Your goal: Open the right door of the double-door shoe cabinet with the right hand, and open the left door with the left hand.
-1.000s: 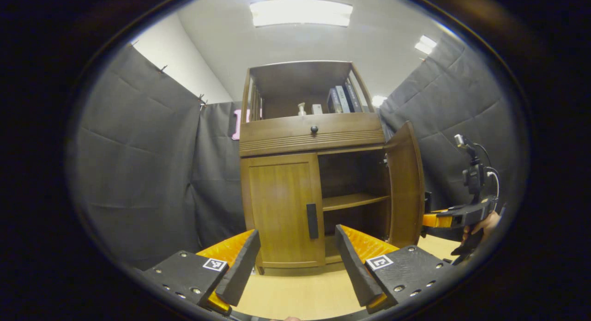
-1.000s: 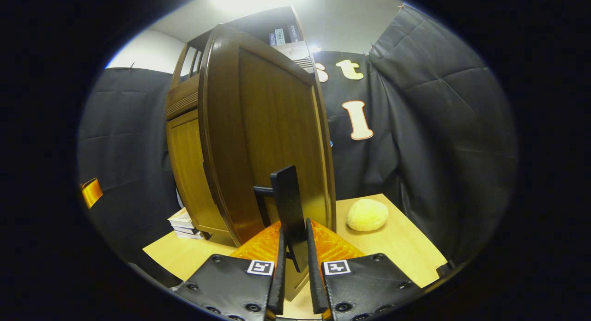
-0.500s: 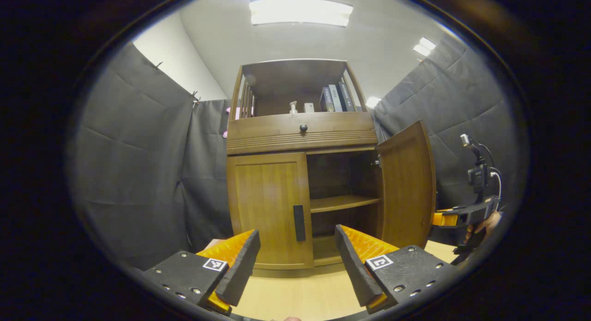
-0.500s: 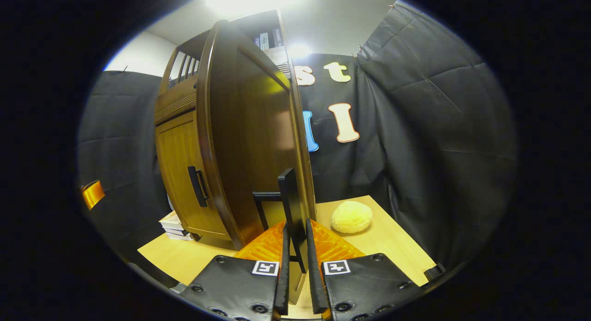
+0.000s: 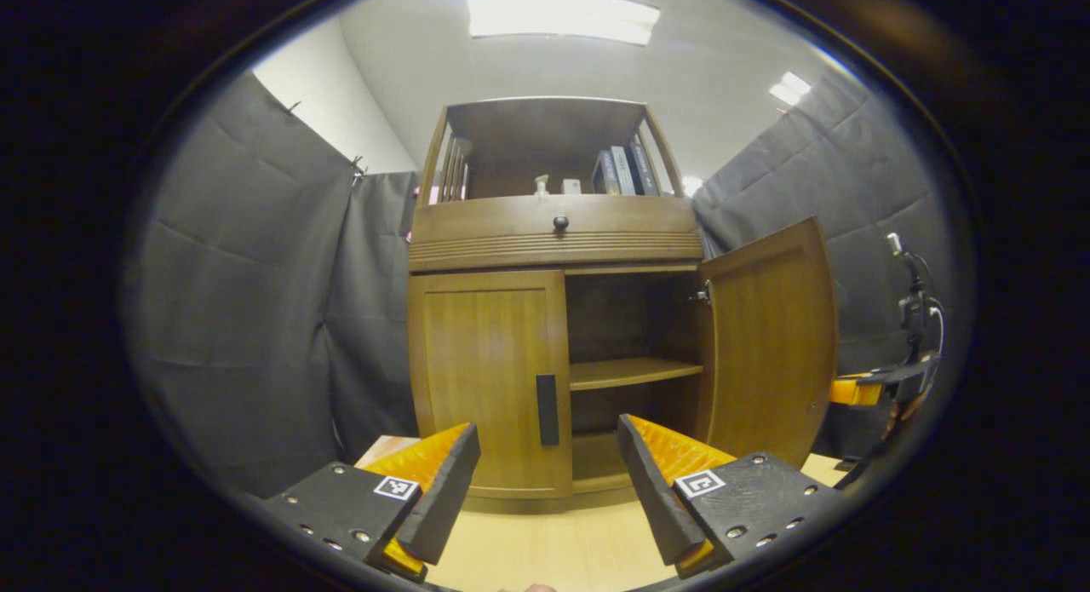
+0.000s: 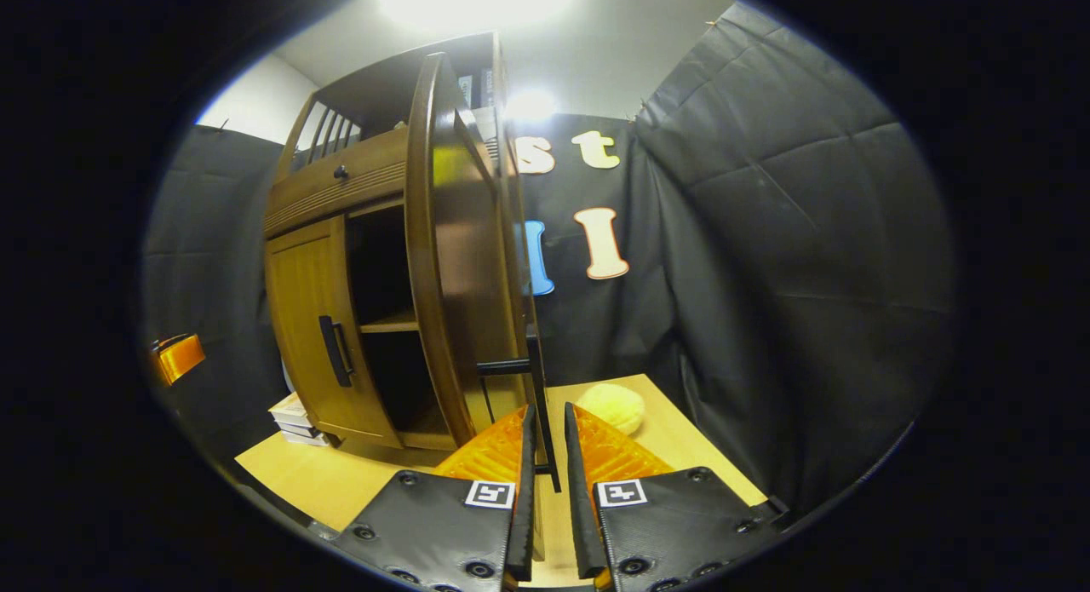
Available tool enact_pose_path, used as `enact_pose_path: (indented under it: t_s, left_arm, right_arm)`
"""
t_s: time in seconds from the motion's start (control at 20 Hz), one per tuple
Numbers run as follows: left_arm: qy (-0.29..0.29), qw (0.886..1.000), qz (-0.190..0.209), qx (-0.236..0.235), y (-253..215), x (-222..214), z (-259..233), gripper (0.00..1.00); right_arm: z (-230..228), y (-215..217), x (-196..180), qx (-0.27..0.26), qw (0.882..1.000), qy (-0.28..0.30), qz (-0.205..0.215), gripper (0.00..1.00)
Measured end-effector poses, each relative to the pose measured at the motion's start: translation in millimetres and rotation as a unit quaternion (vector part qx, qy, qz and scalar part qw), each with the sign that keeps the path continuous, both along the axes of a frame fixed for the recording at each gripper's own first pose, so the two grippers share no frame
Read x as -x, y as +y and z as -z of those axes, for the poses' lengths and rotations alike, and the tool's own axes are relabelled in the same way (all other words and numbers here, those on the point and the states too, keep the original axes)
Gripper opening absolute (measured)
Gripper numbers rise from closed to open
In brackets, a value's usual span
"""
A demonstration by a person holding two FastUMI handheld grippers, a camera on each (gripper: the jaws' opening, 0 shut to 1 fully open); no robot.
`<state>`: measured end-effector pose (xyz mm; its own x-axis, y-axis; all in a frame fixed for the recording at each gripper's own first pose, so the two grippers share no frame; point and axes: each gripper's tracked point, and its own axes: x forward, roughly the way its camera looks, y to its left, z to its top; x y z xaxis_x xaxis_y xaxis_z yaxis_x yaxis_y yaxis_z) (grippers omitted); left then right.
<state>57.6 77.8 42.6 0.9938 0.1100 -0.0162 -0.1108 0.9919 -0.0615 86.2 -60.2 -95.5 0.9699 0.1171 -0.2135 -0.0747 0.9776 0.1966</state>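
Left gripper view: black cloth walls and a white ceiling with lit panels enclose the booth, and a pale wooden desk (image 5: 545,545) carries the shoe cabinet (image 5: 553,234). The cabinet stands straight ahead, with an open top shelf holding books (image 5: 624,171) and two small bottles, a drawer with a dark knob below it, and the two doors under that. The right door (image 5: 771,336) is swung out wide, baring a dark inside with one shelf (image 5: 634,371). The left door (image 5: 490,379) is flush shut, its dark handle (image 5: 547,409) at its inner edge. The left hand-held gripper (image 5: 545,490) hangs before that handle with its fingers spread wide, touching nothing. At the far right the right hand-held gripper (image 5: 856,391) sits at the open door's outer edge.

In the right gripper view the right hand-held gripper (image 6: 545,456) is clamped on the right door's handle (image 6: 535,379), both fingers pressing it. A pale round soft thing (image 6: 610,407) lies on the desk behind the door, and a small stack of books (image 6: 294,415) lies by the cabinet's left foot.

Against a second ago, the right door has swung much farther open, and the left hand-held gripper has centred on the left door, spread as before.
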Motion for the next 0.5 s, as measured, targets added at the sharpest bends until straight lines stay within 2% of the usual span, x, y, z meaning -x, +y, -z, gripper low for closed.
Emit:
enact_pose_path:
  t_s: [0.15,0.4,0.5]
  left_arm:
    - [0.002,1.000,-0.001,0.010,7.8,-21.2,7.0,0.95]
    - [0.010,1.000,-0.005,0.020,22.4,-58.3,20.1,0.95]
    - [0.016,1.000,-0.004,0.018,27.6,-77.4,25.6,0.95]
  right_arm:
    - [-8.1,-3.1,13.3,-0.010,1.000,-0.010,0.004,0.21]
    - [-39.4,-20.8,24.8,0.027,0.999,-0.036,0.020,0.22]
    - [-52.2,-22.0,34.9,0.029,0.998,-0.046,0.023,0.41]
